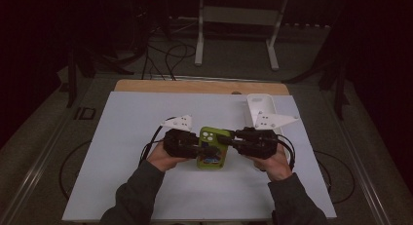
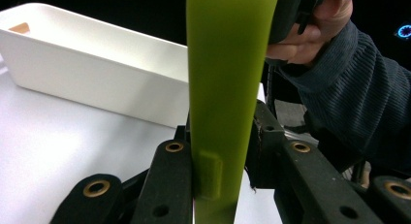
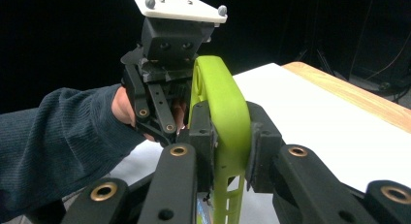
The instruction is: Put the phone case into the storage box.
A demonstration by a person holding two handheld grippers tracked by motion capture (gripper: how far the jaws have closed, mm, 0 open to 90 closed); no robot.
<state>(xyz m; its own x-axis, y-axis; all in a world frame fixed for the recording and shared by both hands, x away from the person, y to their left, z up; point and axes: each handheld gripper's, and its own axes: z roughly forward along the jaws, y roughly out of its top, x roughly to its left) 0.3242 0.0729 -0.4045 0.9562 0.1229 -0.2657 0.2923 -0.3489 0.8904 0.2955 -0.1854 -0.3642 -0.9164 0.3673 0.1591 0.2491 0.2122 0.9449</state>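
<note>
The phone case (image 1: 213, 148) is lime green, with rounded corners and a pale camera cluster of round lenses at its far left corner. A colourful printed patch shows at its near end. In the left claw view its side wall (image 2: 228, 88) is plain, smooth green with one raised button tab low on the edge.

The case sits over the middle of the table (image 1: 122, 186), slightly toward the near edge, held between both claws. In the high view its long axis runs from the near edge toward the far edge, camera end pointing to the far edge, broad back facing up.

The left claw (image 1: 200, 148) is clamped on the left long edge of the case; its jaws press both faces of the wall. The right claw (image 1: 228, 140) is clamped on the right long edge near the camera end, jaws bearing on both sides of the green rim (image 3: 228, 117).

A white tray (image 1: 262, 113) stands near the far right corner of the table, apart from the case.
</note>
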